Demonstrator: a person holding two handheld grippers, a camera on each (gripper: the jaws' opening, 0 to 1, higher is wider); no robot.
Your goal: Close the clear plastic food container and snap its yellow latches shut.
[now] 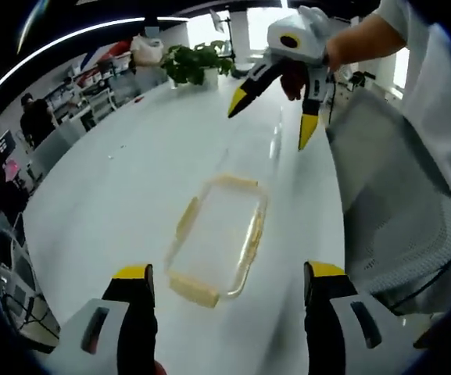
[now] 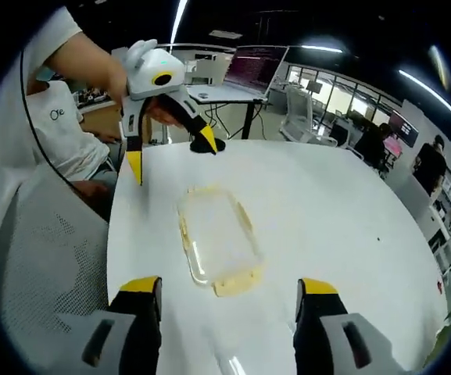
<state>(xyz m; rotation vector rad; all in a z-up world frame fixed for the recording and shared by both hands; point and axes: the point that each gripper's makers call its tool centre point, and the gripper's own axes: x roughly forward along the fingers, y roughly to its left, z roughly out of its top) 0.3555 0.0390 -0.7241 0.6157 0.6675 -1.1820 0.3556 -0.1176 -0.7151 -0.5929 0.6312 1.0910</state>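
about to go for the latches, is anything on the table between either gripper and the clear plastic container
Nothing visible. Only bare white table lies between the open left gripper and the clear plastic container with yellow latches; the open right gripper faces it across bare tabletop too.

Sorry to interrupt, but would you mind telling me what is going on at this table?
A person holds a pair of tongs in each hand over a white table, with a clear plastic container with yellow latches lying between them. The left tongs and right tongs are both open and hover above the table at opposite ends of the container, touching nothing. Whether the latches are snapped shut is hard to tell.
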